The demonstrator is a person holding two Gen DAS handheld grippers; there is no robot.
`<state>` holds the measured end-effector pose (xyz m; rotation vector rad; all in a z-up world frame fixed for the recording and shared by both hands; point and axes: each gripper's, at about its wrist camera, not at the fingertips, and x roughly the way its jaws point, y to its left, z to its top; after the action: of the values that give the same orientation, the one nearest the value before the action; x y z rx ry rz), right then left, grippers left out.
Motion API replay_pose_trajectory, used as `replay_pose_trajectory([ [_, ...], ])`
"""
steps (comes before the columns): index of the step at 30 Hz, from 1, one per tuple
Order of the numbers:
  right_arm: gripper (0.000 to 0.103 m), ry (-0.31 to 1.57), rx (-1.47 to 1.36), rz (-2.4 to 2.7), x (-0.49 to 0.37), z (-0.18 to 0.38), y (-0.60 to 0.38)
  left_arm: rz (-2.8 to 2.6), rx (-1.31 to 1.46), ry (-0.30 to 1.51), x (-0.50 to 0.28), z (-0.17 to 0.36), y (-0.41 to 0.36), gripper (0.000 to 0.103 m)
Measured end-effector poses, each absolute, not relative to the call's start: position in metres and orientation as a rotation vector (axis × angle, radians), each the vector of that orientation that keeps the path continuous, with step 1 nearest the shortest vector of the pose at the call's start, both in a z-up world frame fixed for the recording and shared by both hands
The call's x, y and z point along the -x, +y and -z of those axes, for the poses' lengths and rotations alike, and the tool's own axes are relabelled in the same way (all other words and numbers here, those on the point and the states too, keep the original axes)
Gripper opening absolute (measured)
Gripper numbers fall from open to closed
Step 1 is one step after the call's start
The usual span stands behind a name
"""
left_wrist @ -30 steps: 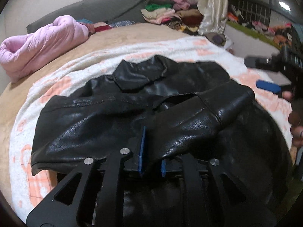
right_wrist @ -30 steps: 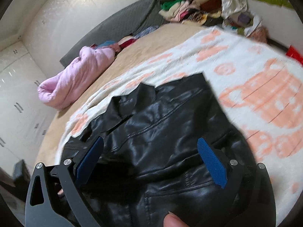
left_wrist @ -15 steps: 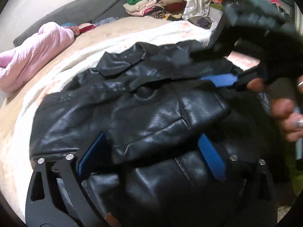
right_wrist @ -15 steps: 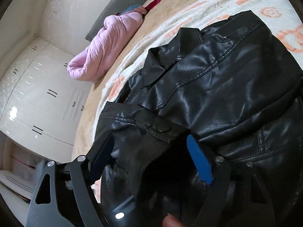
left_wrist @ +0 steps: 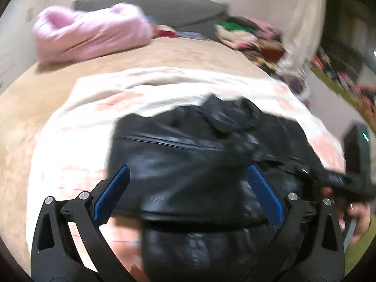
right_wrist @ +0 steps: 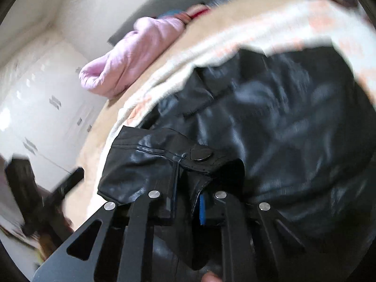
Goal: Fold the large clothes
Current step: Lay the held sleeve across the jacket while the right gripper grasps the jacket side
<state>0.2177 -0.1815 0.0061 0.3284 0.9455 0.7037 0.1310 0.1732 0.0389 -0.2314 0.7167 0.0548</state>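
1. The right gripper [right_wrist: 186,202] is pinched on a sleeve cuff [right_wrist: 164,162] of the black leather jacket [left_wrist: 202,164], its snap button just past the fingertips.
2. The left gripper [left_wrist: 188,195] is spread wide and holds nothing, poised over the jacket's near hem.
3. The jacket lies partly folded on a white and peach blanket [left_wrist: 77,141] across the bed, with a pink quilt [left_wrist: 94,33] well behind it.
4. Risk: the slick, stiff leather could slip from the narrow pinch, or the sleeve could spring back open once released, since nothing pins the body.
5. Both views are motion-blurred; the jacket's near part is hidden behind the gripper frames, and the far sleeve cannot be made out.
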Motion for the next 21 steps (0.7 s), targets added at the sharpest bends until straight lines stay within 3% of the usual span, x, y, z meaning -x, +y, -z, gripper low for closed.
replay_pose_trajectory([
  [8,0.012,0.687,-0.072,-0.798,-0.215,-0.106,-0.158,-0.111,0.542,0.649,-0.126,-0.042,0.253,0.093],
  [13,0.011,0.536,0.113,-0.769,-0.211,-0.158,-0.166,-0.141,0.551,0.629,-0.128,-0.045,0.256,0.093],
  [21,0.011,0.443,0.311,-0.627,-0.213,-0.160,-0.198,-0.092,0.506,0.654,-0.158,-0.036,0.231,0.093],
])
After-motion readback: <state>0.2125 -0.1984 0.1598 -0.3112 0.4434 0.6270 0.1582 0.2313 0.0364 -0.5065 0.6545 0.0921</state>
